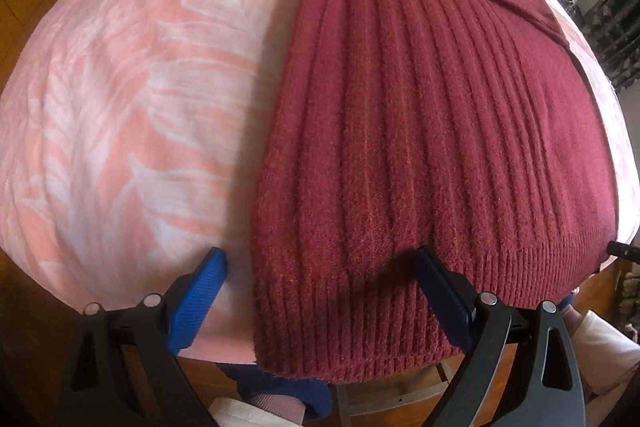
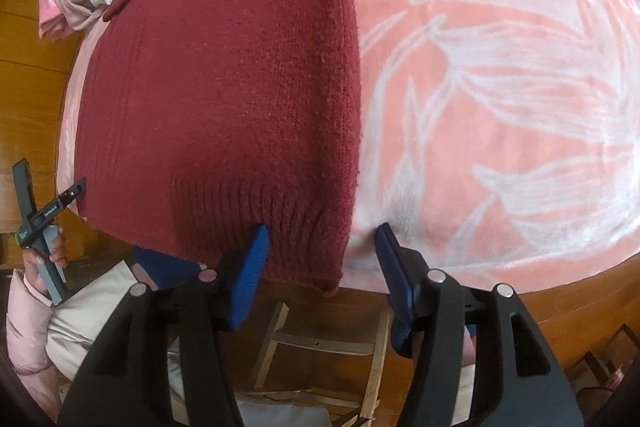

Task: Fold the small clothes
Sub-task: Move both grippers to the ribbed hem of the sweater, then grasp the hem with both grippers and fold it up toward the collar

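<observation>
Maroon ribbed sweater (image 1: 420,131) lies flat on a pink blanket (image 1: 132,99), its hem at the near edge, one sleeve folded across the top. Left gripper (image 1: 320,267) and right gripper (image 2: 322,239) both stand open, straddling the hem's corners.

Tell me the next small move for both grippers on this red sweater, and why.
Probably ease both down and close on the hem. The left gripper and right gripper both stand open, each straddling a bottom corner of the red sweater, which lies flat on the pink blanket with sleeves already folded in. Neither seems to pinch fabric yet.
</observation>
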The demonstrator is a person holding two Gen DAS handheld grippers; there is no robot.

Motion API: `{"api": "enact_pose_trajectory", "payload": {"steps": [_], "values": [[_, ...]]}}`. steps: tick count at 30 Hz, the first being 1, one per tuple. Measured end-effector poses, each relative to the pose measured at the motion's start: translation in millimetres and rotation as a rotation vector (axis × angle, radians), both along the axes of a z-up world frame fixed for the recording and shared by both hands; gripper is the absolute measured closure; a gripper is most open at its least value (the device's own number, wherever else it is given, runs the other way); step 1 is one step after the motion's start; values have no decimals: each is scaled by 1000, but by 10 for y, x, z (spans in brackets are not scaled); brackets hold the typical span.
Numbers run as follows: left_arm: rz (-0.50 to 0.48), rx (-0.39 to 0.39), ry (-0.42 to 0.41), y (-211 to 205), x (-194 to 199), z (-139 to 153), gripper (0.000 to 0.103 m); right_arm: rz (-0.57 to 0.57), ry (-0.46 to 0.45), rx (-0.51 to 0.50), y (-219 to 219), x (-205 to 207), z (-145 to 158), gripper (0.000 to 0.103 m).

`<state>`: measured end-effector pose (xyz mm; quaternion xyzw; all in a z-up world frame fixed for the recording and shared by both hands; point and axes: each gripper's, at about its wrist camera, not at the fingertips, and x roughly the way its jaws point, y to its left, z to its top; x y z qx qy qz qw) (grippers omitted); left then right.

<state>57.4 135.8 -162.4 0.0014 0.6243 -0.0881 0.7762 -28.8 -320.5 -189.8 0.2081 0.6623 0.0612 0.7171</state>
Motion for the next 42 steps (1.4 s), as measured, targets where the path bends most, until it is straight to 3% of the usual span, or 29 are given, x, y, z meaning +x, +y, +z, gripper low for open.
{"api": "enact_pose_trajectory", "payload": {"steps": [3,5,9,11,19,25,28,34,42], "values": [[2,-34,8,-4,-15,21,26,-7,7,34,-19,-27,-31,56],[0,-53,7,-33,-53,37,42,-11,22,65,-40,-44,-70,65],[-10,-72,8,-140,-102,53,64,-18,42,143,-15,-59,-108,89],[-7,-89,5,-156,-105,88,88,-15,31,153,8,-69,-55,92],[54,-233,19,-1,-2,283,92,-21,-61,295,-10,-50,346,93],[86,-410,-41,26,142,725,92,-57,-182,392,-136,146,798,94],[111,-466,-72,23,301,905,92,-94,-228,387,-264,347,992,95],[198,-508,-139,-56,885,1090,92,-187,-264,373,-532,919,1152,98],[285,-480,-134,-113,1625,799,92,-269,-251,380,-833,1795,858,98]]}}
